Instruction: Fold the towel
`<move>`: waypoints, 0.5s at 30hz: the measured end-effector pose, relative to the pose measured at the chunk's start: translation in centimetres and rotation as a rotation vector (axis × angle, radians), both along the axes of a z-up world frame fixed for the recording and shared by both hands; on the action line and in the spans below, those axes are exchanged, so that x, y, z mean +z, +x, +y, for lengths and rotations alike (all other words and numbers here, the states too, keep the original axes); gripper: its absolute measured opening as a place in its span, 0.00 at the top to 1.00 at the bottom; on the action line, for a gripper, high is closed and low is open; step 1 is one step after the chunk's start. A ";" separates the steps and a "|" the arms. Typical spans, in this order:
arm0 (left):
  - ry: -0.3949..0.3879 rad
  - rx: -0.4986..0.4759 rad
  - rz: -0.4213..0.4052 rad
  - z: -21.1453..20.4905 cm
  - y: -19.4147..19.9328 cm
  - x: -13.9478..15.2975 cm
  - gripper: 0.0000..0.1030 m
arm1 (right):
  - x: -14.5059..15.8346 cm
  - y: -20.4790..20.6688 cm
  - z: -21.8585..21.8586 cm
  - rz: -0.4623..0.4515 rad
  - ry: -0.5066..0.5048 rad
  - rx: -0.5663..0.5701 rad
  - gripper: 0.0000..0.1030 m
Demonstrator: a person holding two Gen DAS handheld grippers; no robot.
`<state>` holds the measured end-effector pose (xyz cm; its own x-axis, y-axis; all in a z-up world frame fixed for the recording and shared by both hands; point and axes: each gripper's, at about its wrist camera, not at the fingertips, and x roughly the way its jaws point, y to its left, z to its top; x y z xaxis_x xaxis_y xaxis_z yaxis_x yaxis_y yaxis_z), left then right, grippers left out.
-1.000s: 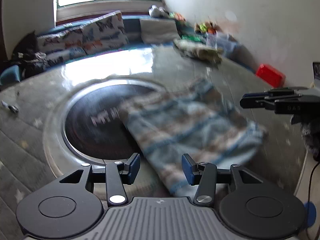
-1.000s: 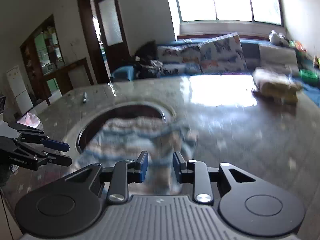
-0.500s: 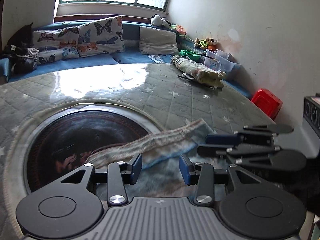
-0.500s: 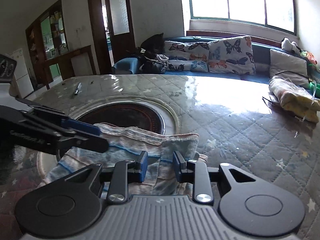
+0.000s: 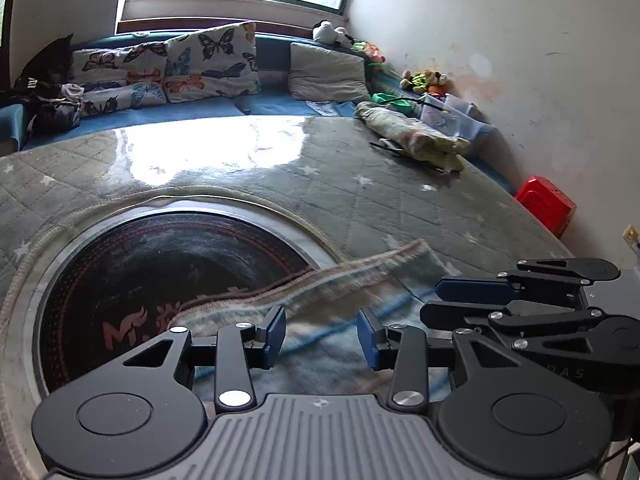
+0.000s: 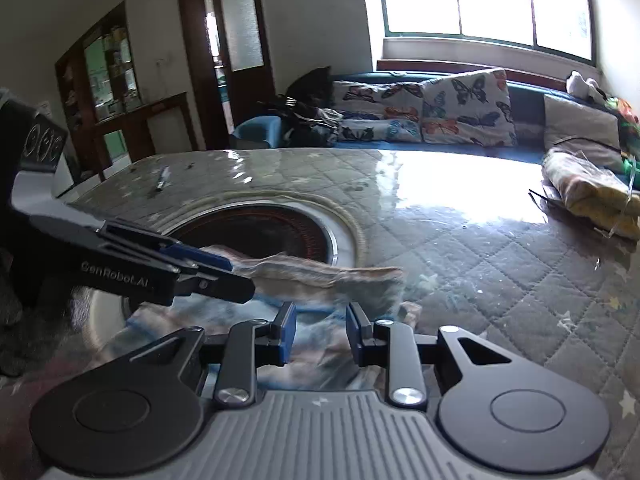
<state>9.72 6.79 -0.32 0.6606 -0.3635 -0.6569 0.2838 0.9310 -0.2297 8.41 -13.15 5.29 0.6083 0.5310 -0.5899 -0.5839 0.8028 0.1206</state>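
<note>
A blue-and-tan striped towel [image 5: 360, 280] lies rumpled on the quilted table, its left part over the round black inset. My left gripper [image 5: 322, 338] is open just above the towel's near side, with cloth showing blurred in the gap. The right gripper [image 5: 432, 302] appears side-on close at the right, low over the towel. In the right wrist view the towel [image 6: 328, 276] shows a raised folded edge ahead. My right gripper [image 6: 320, 334] is open over it with nothing pinched. The left gripper [image 6: 242, 280] reaches in from the left, its tips at the towel's edge.
A round black inset with a silver ring [image 5: 160, 264] sits in the table [image 5: 360, 184]. A bundle of folded cloth [image 5: 412, 140] lies at the far right edge. A red box [image 5: 546, 204] stands by the wall. A pen [image 6: 160, 180] lies far left. A cushioned sofa [image 5: 180, 64] runs behind.
Both grippers have come down low over the towel and closer to each other. The towel, seen spread from above a second ago, now shows edge-on. Both stay open.
</note>
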 end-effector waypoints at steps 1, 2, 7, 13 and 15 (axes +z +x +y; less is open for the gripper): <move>0.003 -0.008 -0.001 -0.1 -0.6 0.0 0.58 | 0.1 -0.6 0.0 -0.003 -0.003 0.009 0.74; 0.006 -0.016 -0.002 -0.2 -1.2 -0.1 0.58 | 0.1 -1.1 0.0 -0.004 -0.004 0.015 0.74; 0.024 -0.055 -0.001 -0.8 -4.2 -0.5 0.57 | -0.5 -4.4 -0.1 -0.011 -0.044 0.036 0.74; 0.051 -0.066 -0.021 -0.6 -7.4 -0.9 0.55 | -0.3 -8.5 -0.7 -0.078 -0.068 0.044 0.73; 0.052 -0.054 -0.025 -0.3 -7.7 -0.7 0.54 | -0.7 -9.2 -1.0 -0.072 -0.071 0.039 0.73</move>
